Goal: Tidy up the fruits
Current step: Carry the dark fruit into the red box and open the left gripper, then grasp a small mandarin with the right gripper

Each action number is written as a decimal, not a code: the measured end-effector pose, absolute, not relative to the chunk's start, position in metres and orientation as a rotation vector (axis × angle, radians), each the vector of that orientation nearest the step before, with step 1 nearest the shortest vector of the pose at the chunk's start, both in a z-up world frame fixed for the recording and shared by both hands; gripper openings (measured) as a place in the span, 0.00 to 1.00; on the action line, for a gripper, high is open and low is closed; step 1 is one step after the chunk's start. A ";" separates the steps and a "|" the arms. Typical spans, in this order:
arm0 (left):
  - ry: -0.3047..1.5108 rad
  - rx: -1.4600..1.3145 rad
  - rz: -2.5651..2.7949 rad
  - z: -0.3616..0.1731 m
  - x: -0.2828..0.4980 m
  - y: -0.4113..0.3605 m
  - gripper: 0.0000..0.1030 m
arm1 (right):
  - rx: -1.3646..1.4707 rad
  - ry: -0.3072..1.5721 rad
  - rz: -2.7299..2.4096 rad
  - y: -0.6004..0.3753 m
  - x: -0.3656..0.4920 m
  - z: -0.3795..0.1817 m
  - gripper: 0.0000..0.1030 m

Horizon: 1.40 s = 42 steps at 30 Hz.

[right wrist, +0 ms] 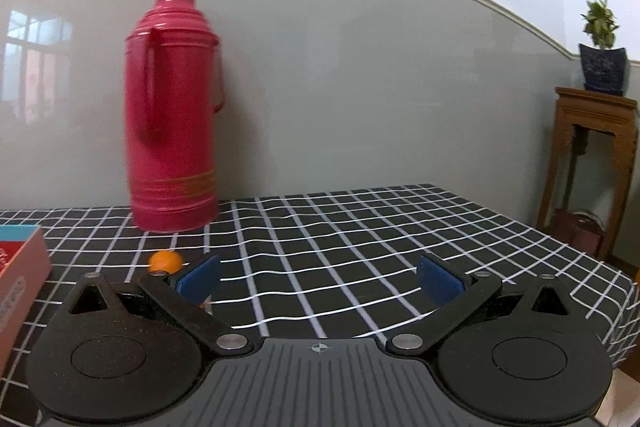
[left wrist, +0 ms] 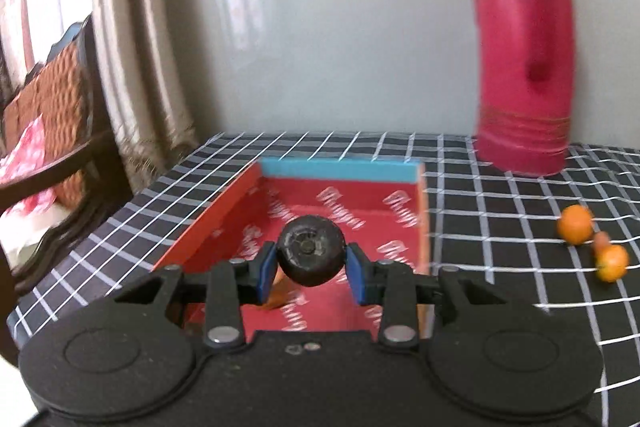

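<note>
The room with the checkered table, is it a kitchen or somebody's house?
Probably a lived-in room at home, maybe a dining room. The table has a checked cloth with a red thermos on it, curtains hang beside it, and a potted plant sits on a wooden stand.

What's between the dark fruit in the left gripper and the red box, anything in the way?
Nothing visible. The left gripper holds the dark fruit over the open red box. An orange piece already lies inside, partly hidden beneath the fruit.

Grey wall, beige curtain
</note>
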<state>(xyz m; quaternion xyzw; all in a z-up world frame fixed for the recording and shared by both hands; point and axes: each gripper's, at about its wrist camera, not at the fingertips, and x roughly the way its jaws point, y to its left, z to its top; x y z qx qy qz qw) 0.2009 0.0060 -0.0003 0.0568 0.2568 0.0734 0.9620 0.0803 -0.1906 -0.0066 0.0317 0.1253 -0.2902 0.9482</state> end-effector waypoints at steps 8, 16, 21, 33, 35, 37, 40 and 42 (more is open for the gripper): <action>0.568 0.116 0.200 -0.002 0.200 0.028 0.31 | 0.060 0.276 -0.527 -0.167 0.096 -0.011 1.00; 0.554 0.086 0.211 0.005 0.194 0.051 0.40 | 0.069 0.313 -0.455 -0.155 0.112 -0.014 1.00; 0.516 0.064 0.237 0.015 0.187 0.067 0.59 | 0.075 0.365 -0.413 -0.154 0.125 -0.019 1.00; 0.496 0.042 0.338 0.021 0.178 0.099 0.79 | 0.082 0.431 -0.338 -0.149 0.154 -0.028 1.00; 0.487 0.044 0.361 0.022 0.176 0.106 0.79 | 0.079 0.450 -0.325 -0.150 0.162 -0.029 1.00; 0.476 0.043 0.386 0.024 0.175 0.113 0.80 | 0.083 0.475 -0.315 -0.152 0.170 -0.030 1.00; 0.462 0.028 0.416 0.028 0.173 0.125 0.82 | 0.091 0.503 -0.317 -0.158 0.180 -0.031 1.00; 0.455 0.019 0.441 0.030 0.171 0.132 0.83 | 0.101 0.520 -0.312 -0.163 0.187 -0.033 1.00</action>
